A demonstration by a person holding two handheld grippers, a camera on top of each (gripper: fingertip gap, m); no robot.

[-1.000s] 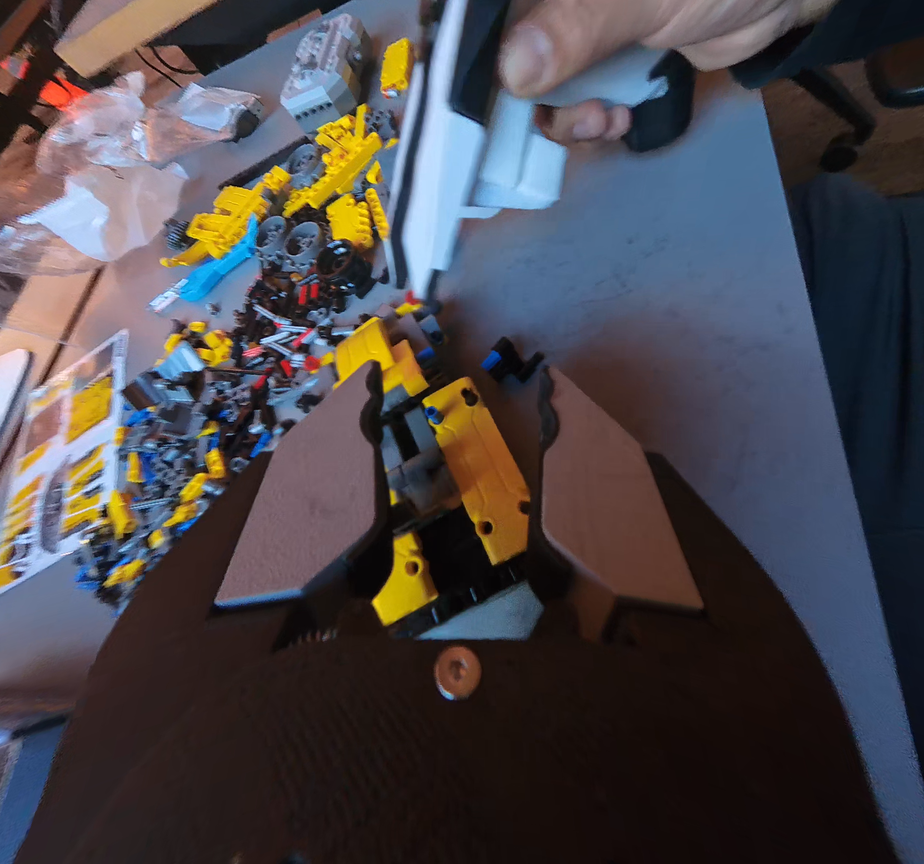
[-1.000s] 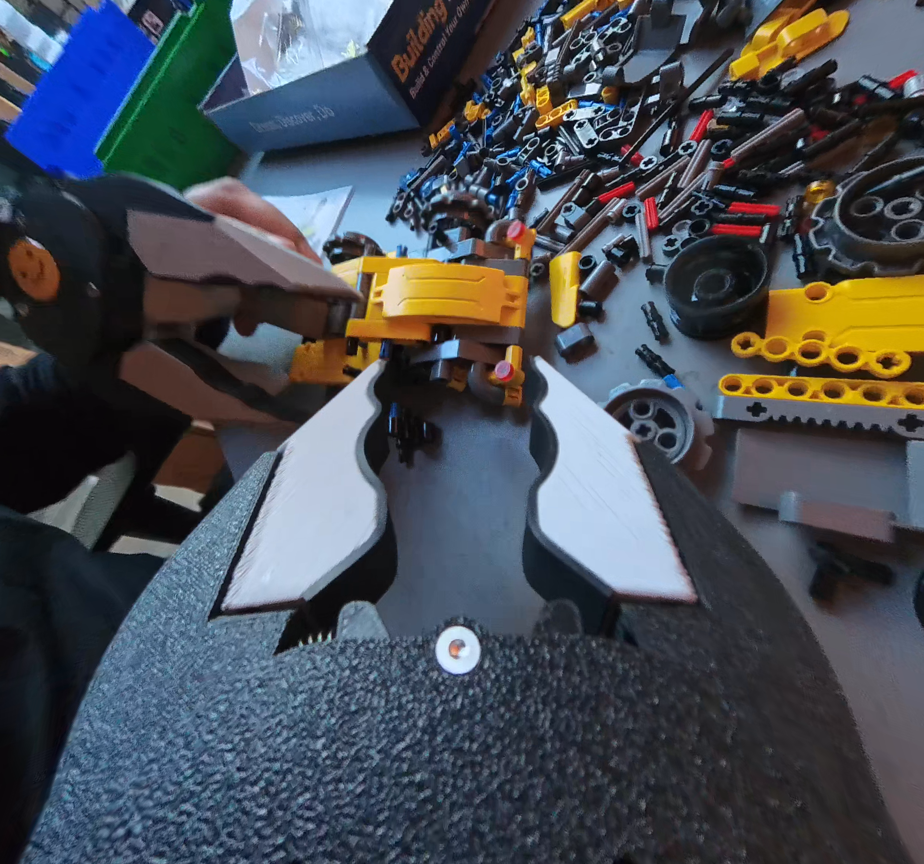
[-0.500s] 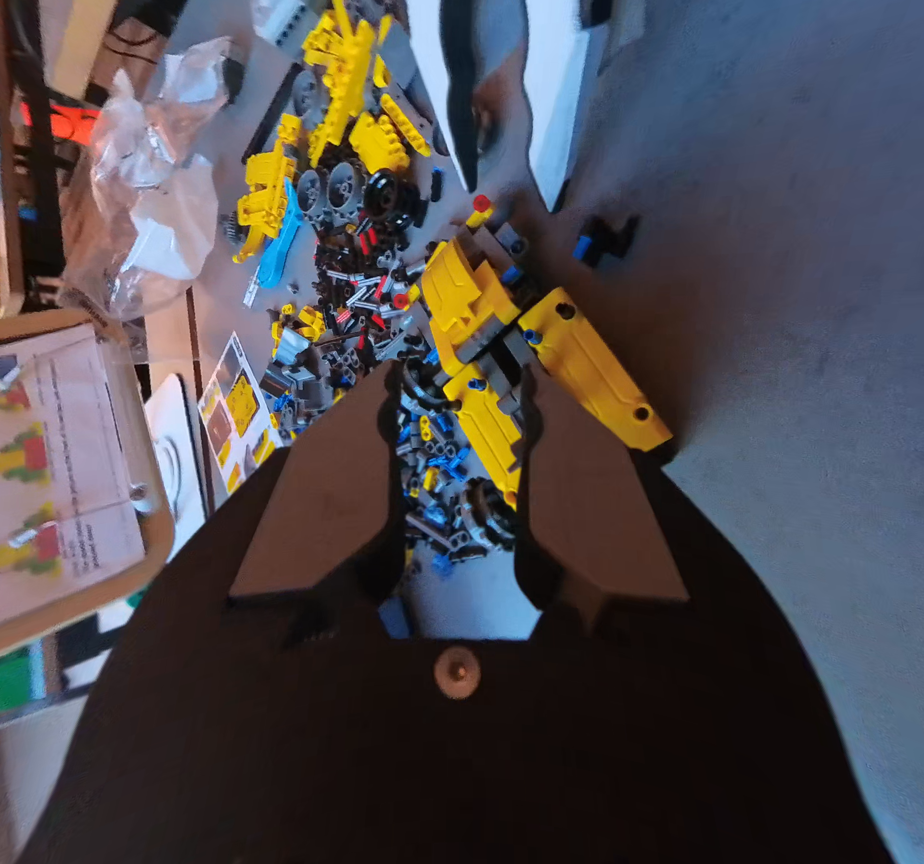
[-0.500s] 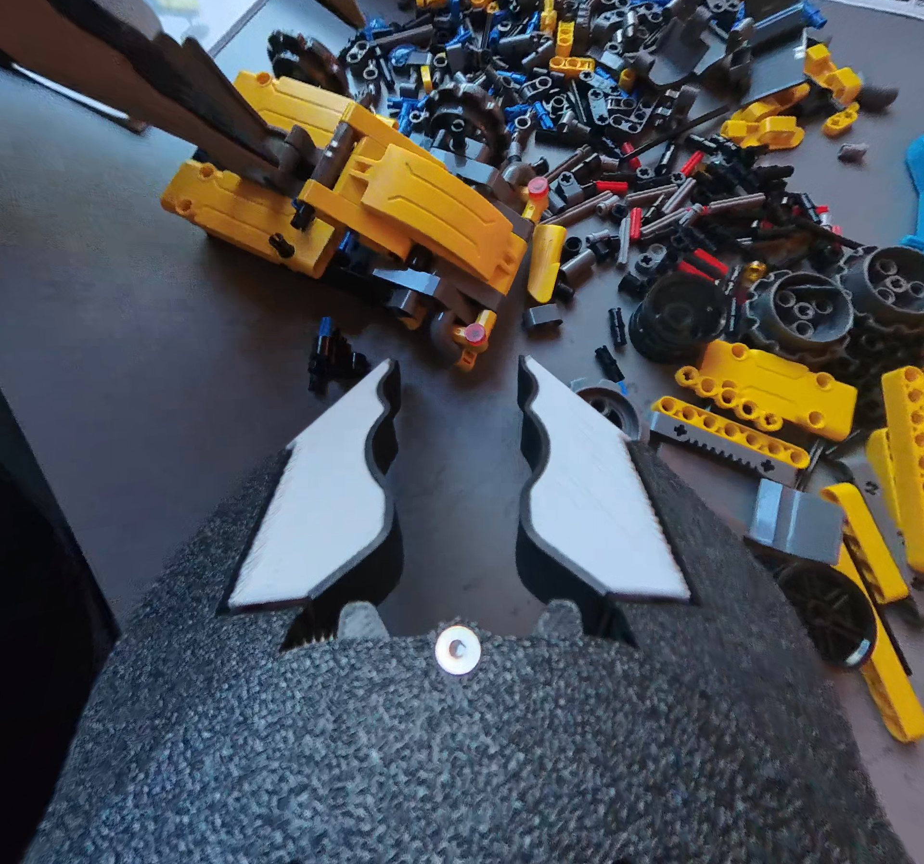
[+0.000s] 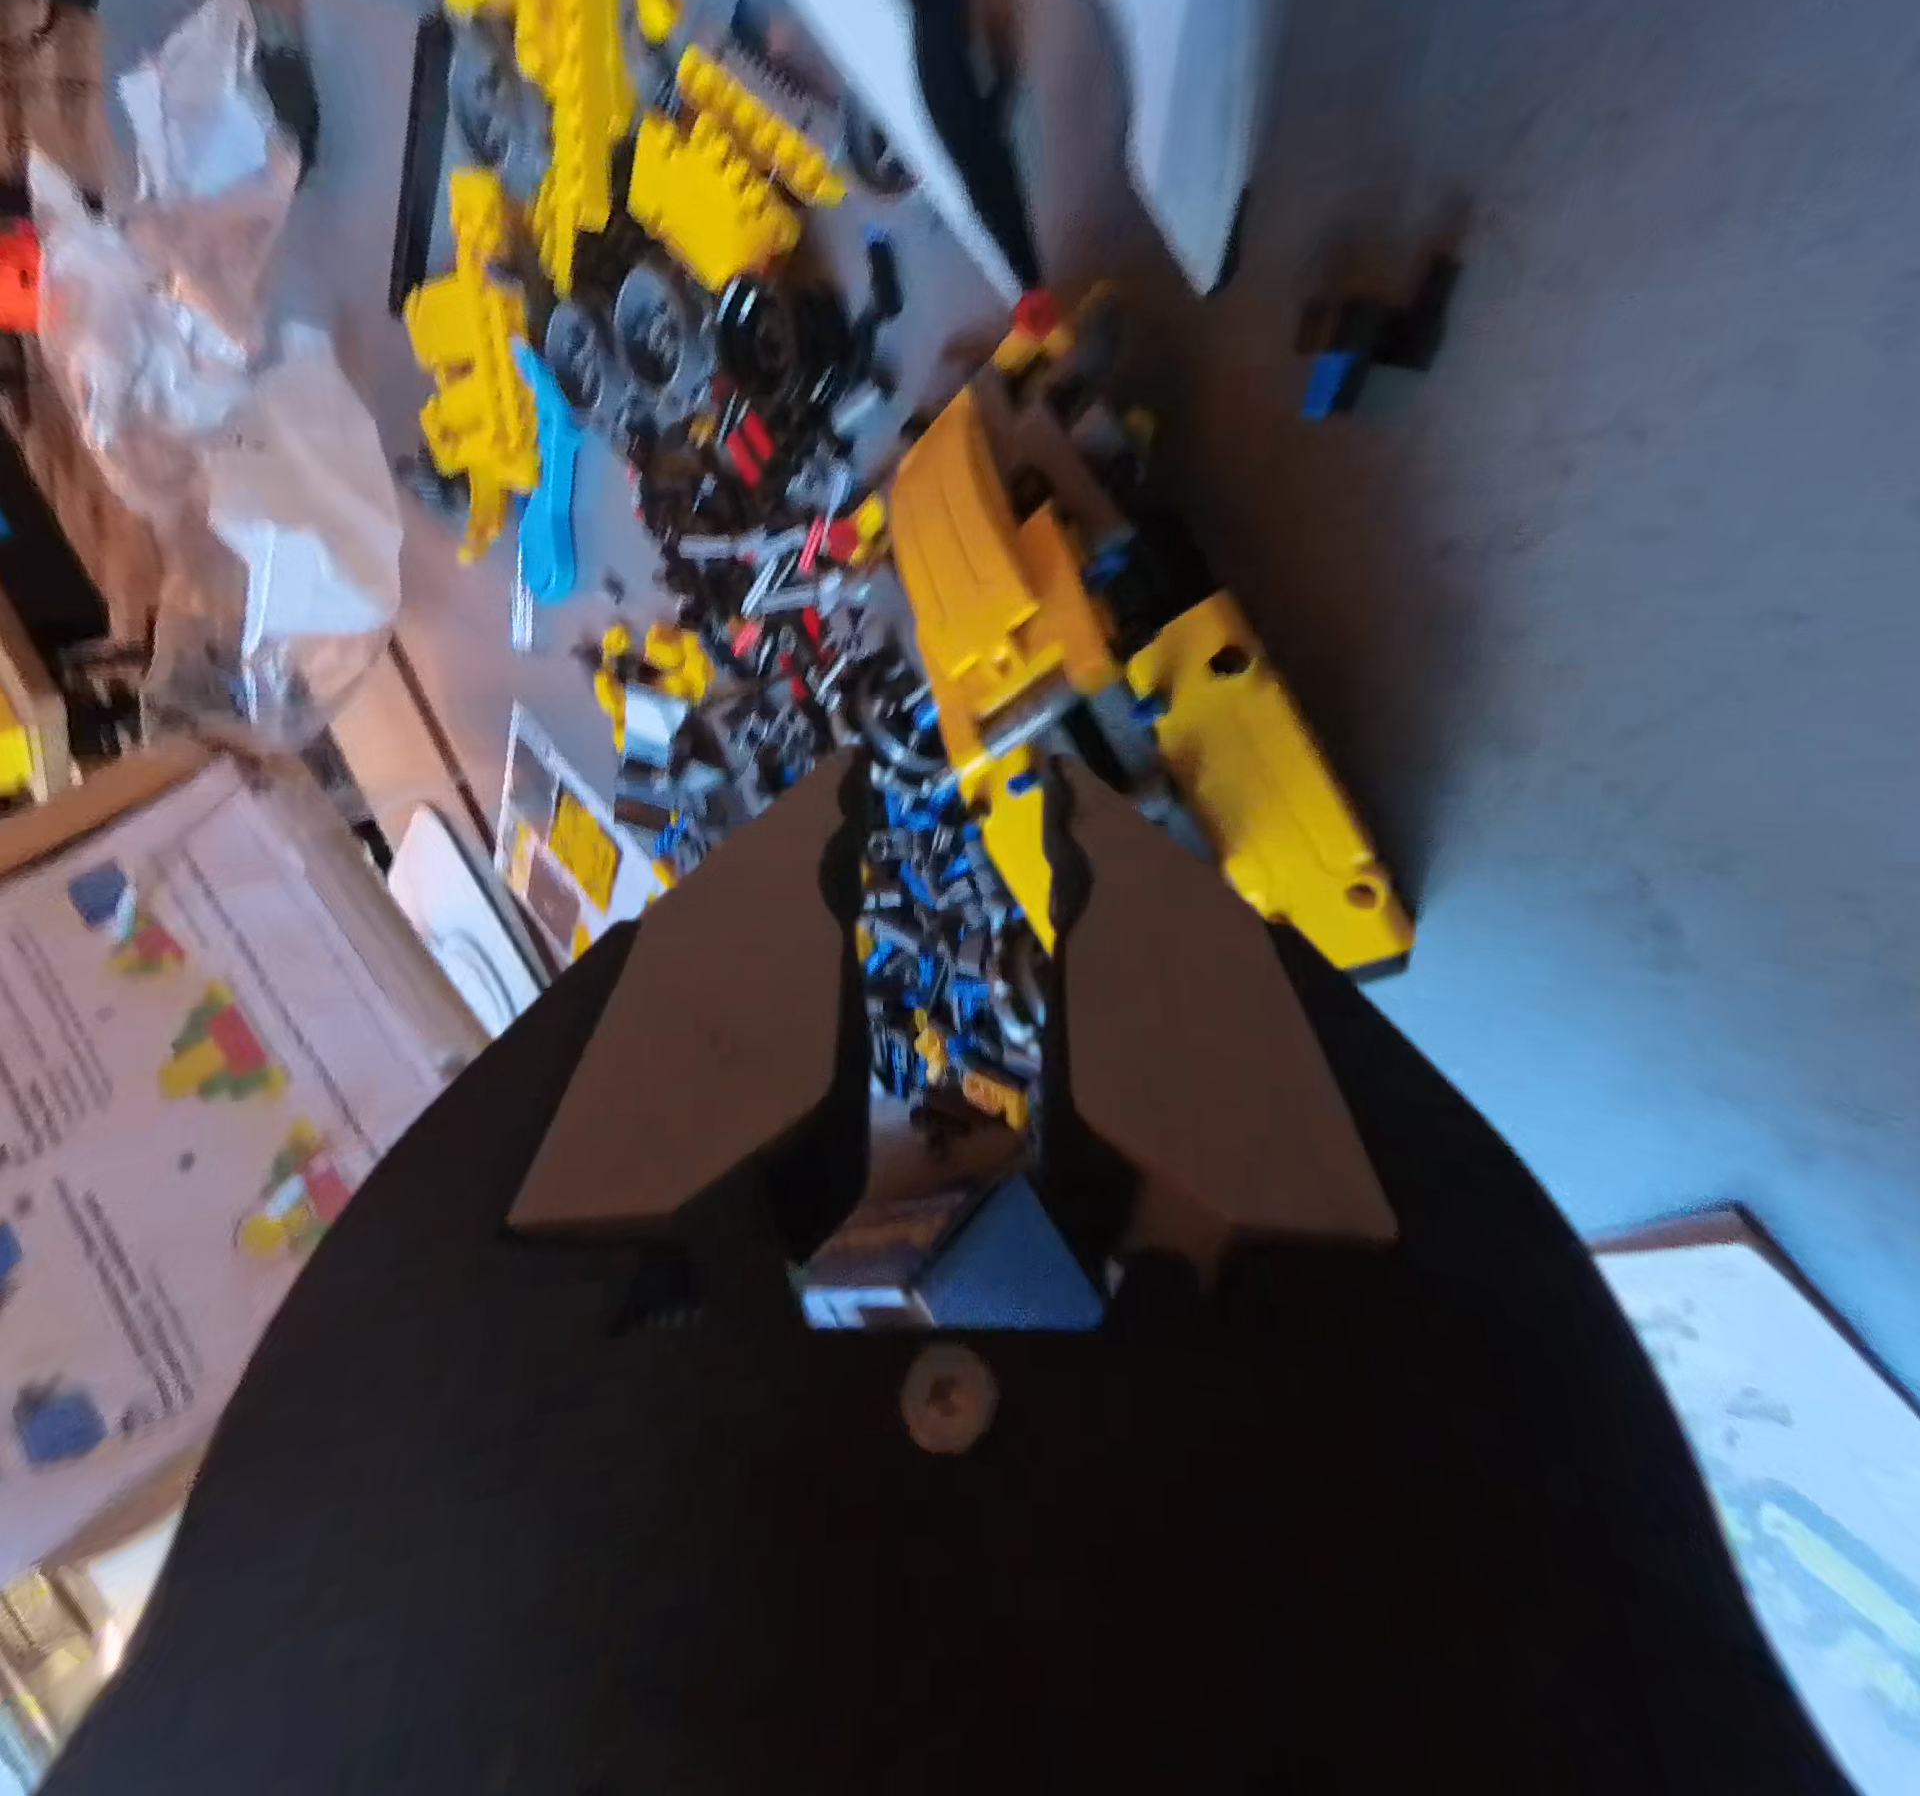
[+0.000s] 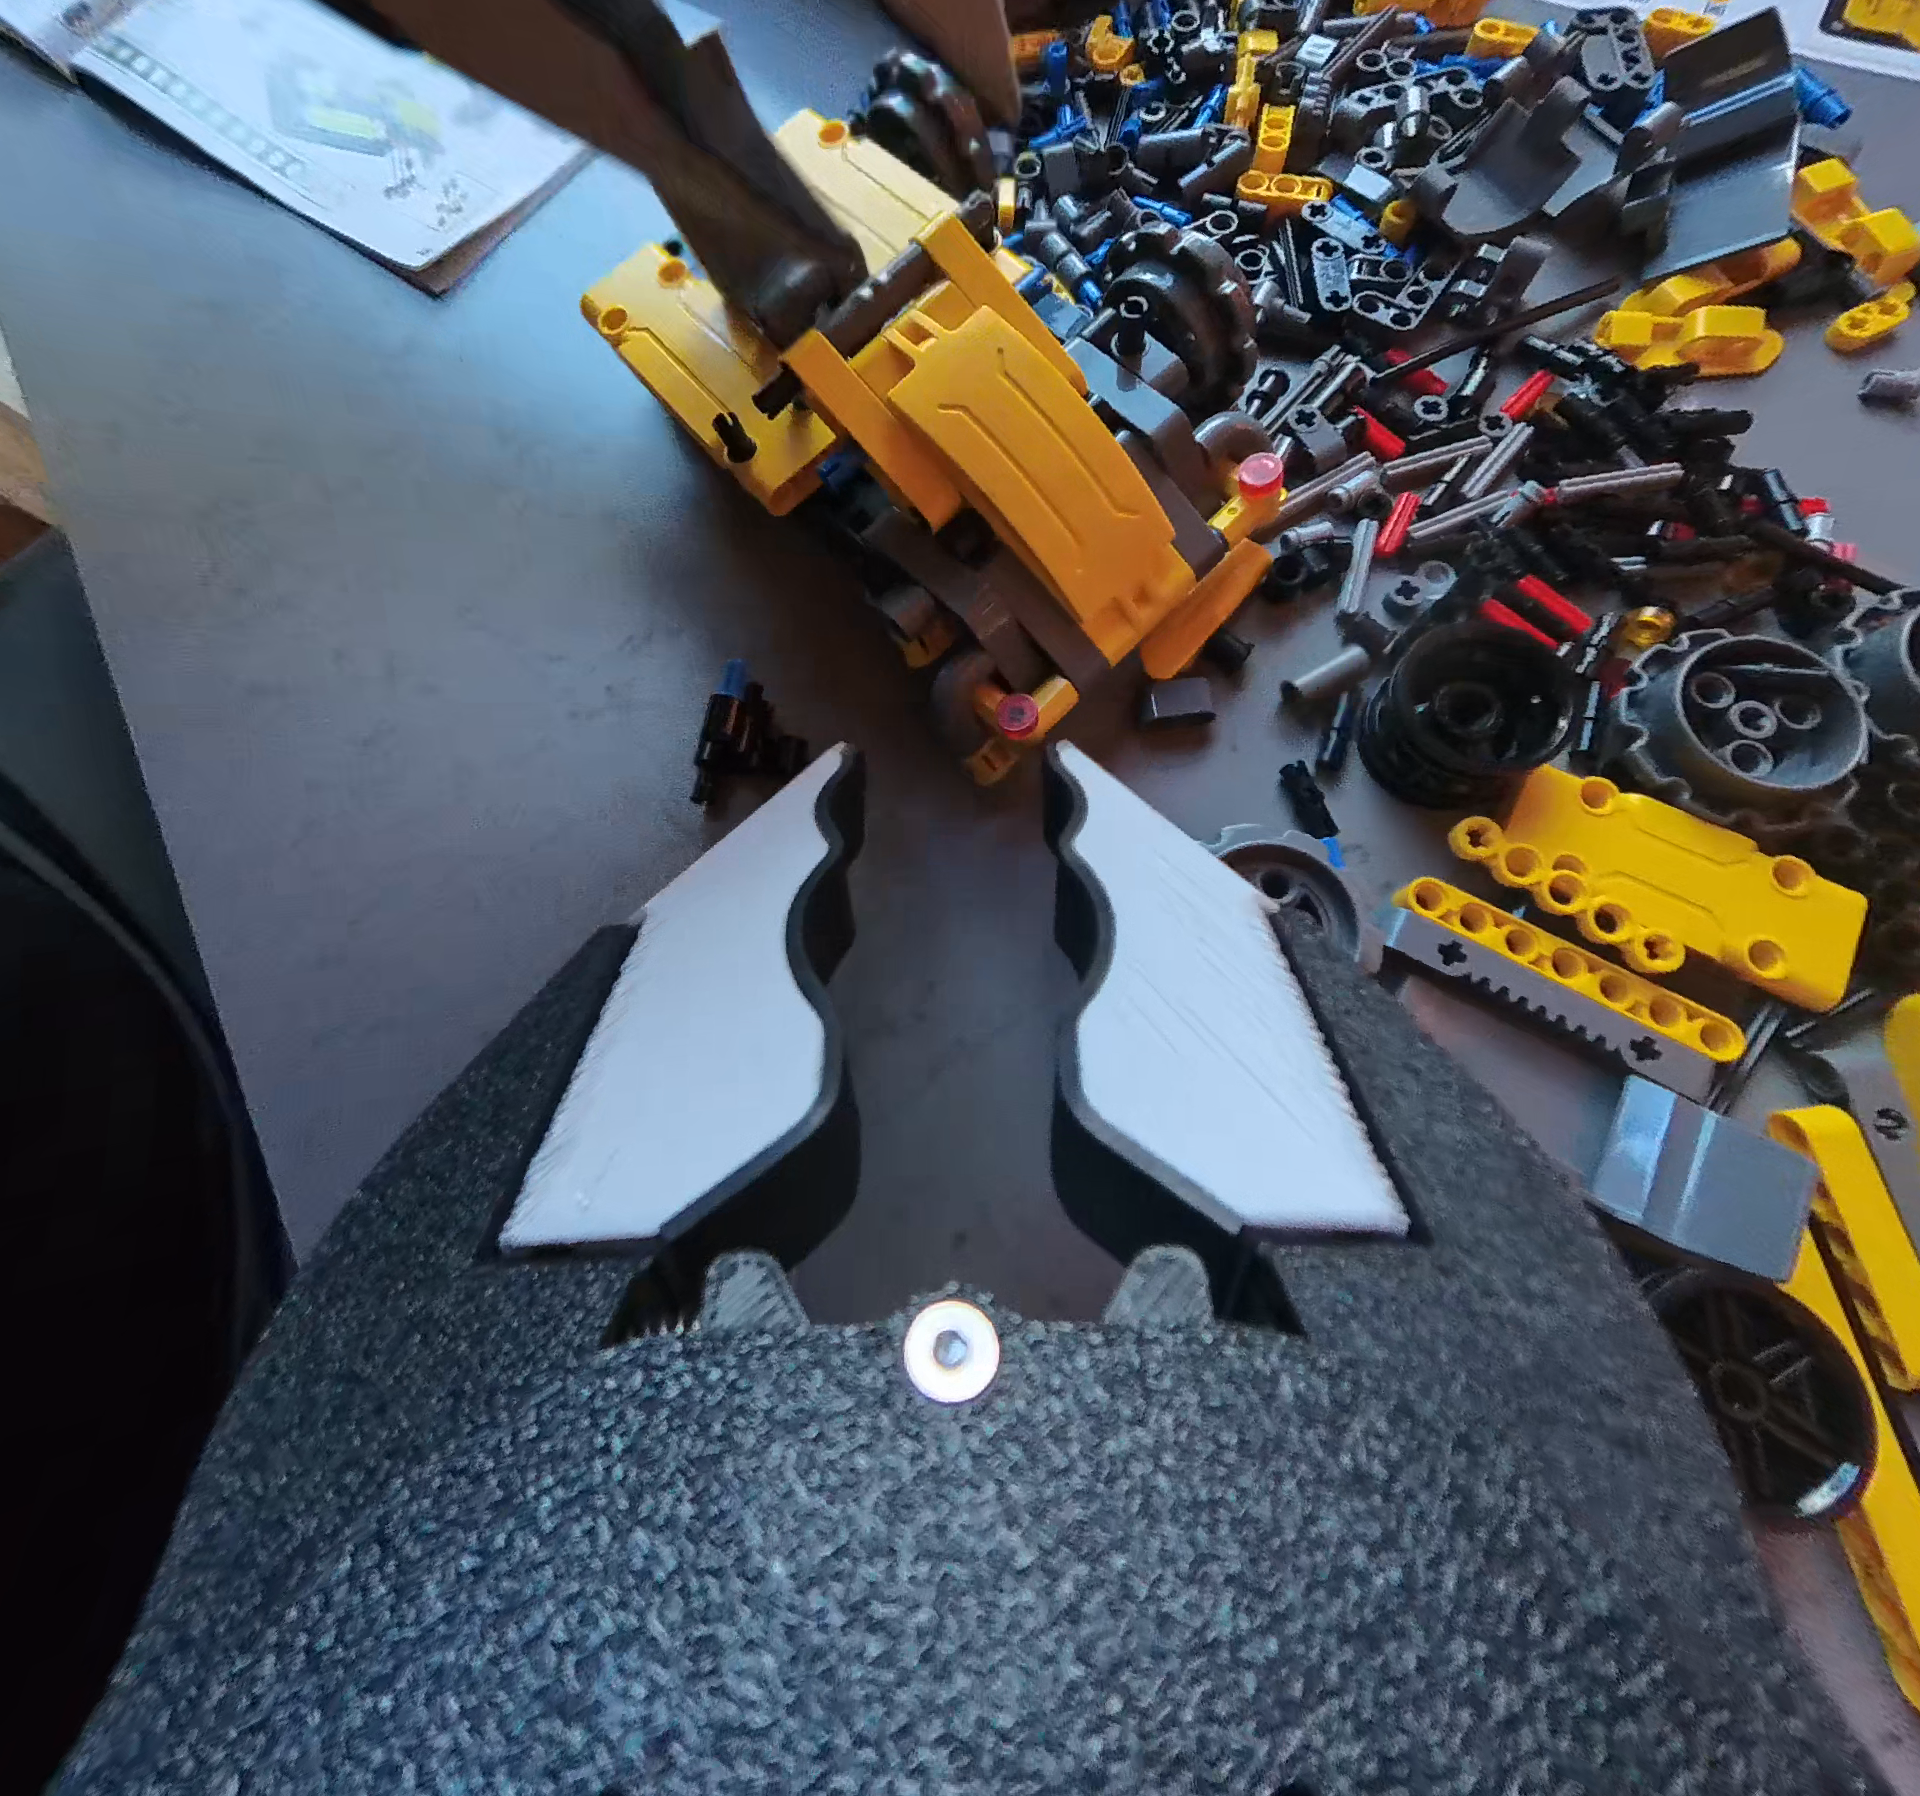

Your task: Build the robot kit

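A part-built yellow and dark grey brick vehicle [image 6: 997, 458] lies tilted on the grey table [image 6: 364, 603], at the edge of a pile of loose parts. My left gripper [image 5: 951, 785] hangs over its far end with the jaws partly open. In the right wrist view one of its fingers [image 6: 727, 188] rests on a dark grey beam of the vehicle. Loose parts show through the gap, and the vehicle [image 5: 1091, 624] runs along its right finger. My right gripper [image 6: 951, 770] is open and empty, just short of the vehicle's near end, beside a small black and blue pin cluster [image 6: 743, 738].
The loose parts pile [image 6: 1351, 188] fills the right side, with black wheels [image 6: 1475, 707] and yellow beams [image 6: 1642, 873]. An instruction booklet [image 6: 312, 115] lies at the far left. Plastic bags [image 5: 239, 458] and a printed sheet [image 5: 156, 1071] lie beyond the pile. The left gripper's tips are roughly 9 cm from the right gripper's.
A second ago the vehicle sat between my left gripper's wide jaws; now the jaws are narrower and it lies beside the right finger. My right gripper has risen and drawn back slightly.
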